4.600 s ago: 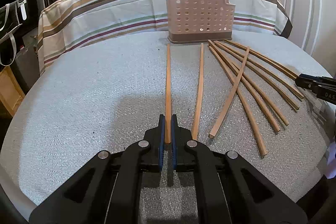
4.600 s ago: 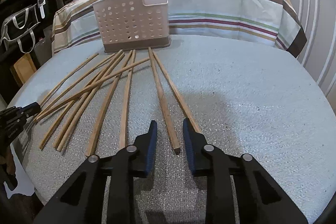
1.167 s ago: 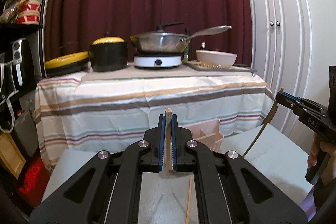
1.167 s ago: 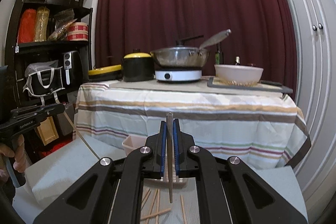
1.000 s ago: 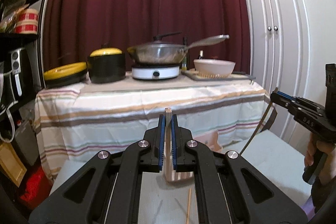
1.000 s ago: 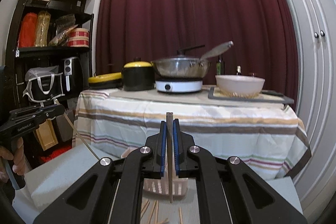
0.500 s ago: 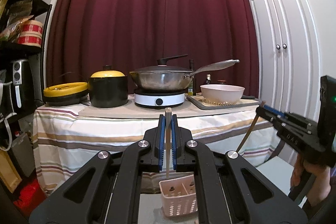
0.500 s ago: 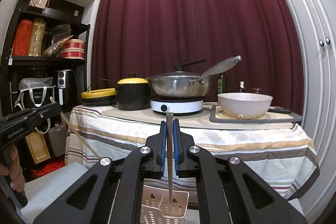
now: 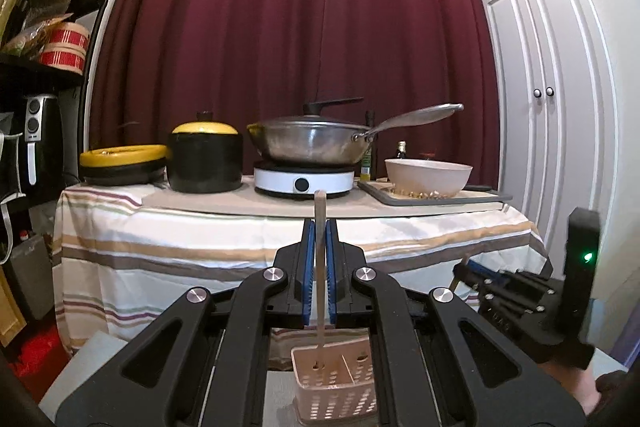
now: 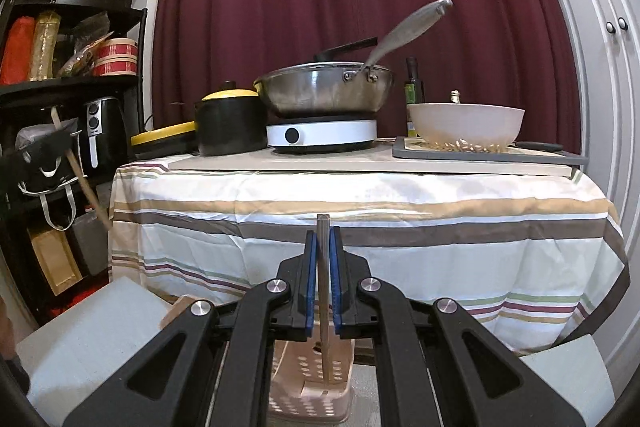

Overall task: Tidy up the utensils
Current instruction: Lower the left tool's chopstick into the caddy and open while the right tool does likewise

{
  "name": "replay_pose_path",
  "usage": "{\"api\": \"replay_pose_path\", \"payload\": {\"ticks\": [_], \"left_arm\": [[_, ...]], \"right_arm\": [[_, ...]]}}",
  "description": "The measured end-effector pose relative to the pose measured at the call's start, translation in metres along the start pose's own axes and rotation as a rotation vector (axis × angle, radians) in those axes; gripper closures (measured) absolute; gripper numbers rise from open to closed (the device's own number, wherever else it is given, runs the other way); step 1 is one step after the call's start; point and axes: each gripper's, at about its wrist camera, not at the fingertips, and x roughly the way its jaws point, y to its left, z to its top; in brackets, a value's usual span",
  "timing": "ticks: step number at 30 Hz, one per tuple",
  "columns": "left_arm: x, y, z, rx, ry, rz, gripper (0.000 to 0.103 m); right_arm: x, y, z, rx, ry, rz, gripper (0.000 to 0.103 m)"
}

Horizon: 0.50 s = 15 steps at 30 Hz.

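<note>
Both grippers were pinching a chopstick each, held upright: left gripper (image 9: 319, 267) on its chopstick (image 9: 320, 247), right gripper (image 10: 322, 275) on the other chopstick (image 10: 323, 287). The tips hung right over the pink basket (image 9: 334, 387) on the near table. Honestly, my worry was the sticks clashing in the same slot, or a tip catching the divider or rim and tipping the light basket.

A home kitchen corner. Shown by a wok (image 9: 310, 145) on a portable hob (image 9: 304, 183), a yellow-lidded pot (image 9: 205, 157) and a bowl (image 9: 428, 177) on a striped-clothed desk (image 9: 200, 239). Also by an air fryer (image 10: 100, 131) on cluttered shelves (image 10: 68, 79).
</note>
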Motion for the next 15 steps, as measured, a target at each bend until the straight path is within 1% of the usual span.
{"api": "replay_pose_path", "payload": {"ticks": [4, 8, 15], "left_arm": [[-0.001, -0.003, 0.002, 0.005, 0.003, -0.004, 0.097], [-0.002, -0.001, 0.004, 0.002, -0.019, 0.011, 0.097], [-0.001, 0.005, 0.018, 0.003, -0.056, 0.023, 0.097]], "right_arm": [[0.003, 0.000, -0.003, -0.005, 0.010, 0.001, 0.096], [0.009, -0.001, -0.007, -0.005, 0.024, 0.001, 0.096], [0.010, -0.005, -0.009, -0.005, 0.028, -0.007, 0.096]]}}
